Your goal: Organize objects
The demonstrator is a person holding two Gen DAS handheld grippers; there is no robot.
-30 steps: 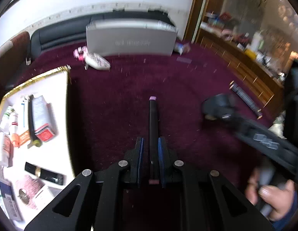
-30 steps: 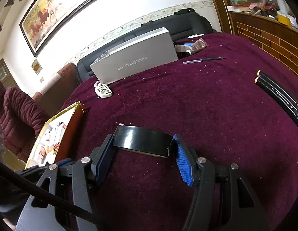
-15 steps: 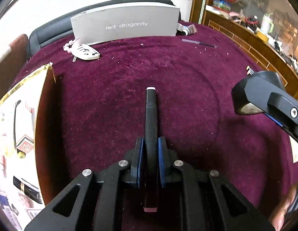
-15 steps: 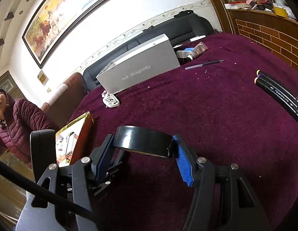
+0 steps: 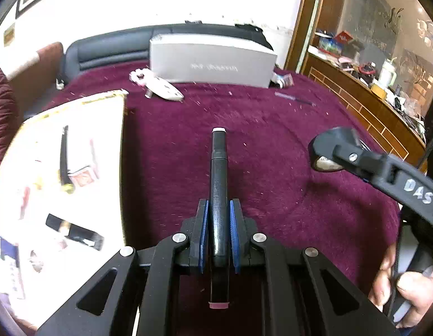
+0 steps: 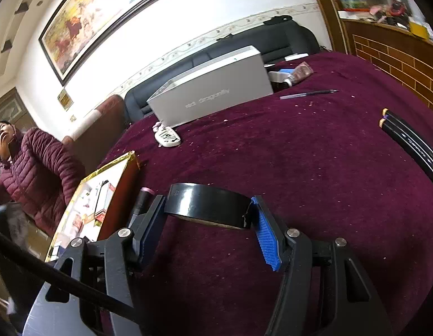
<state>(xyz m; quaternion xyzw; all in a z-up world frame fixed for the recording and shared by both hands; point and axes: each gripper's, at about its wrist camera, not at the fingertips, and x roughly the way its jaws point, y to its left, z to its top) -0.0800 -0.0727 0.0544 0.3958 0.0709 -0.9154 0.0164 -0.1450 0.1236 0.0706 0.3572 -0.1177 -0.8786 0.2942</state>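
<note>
While my left gripper (image 5: 218, 233) stayed clamped tight on the black marker (image 5: 218, 184), its slim round barrel ran forward between the blue pads, pink cap at the rear. My right gripper (image 6: 206, 224) stood about half open, pads pressing the sides of a glossy black tape roll (image 6: 206, 205), held above the plush maroon cloth (image 6: 300, 168). Just left sat the gold-rimmed tray (image 5: 115, 95), white inside, holding a black-and-gold lipstick (image 5: 73, 231), a long dark stick, a red-and-white box and other small packets too blurred to name. Farther back stood a matte grey box (image 5: 210, 63) with a white key fob (image 5: 166, 91) beside it; two more black markers (image 6: 409, 145) lay at right.
</note>
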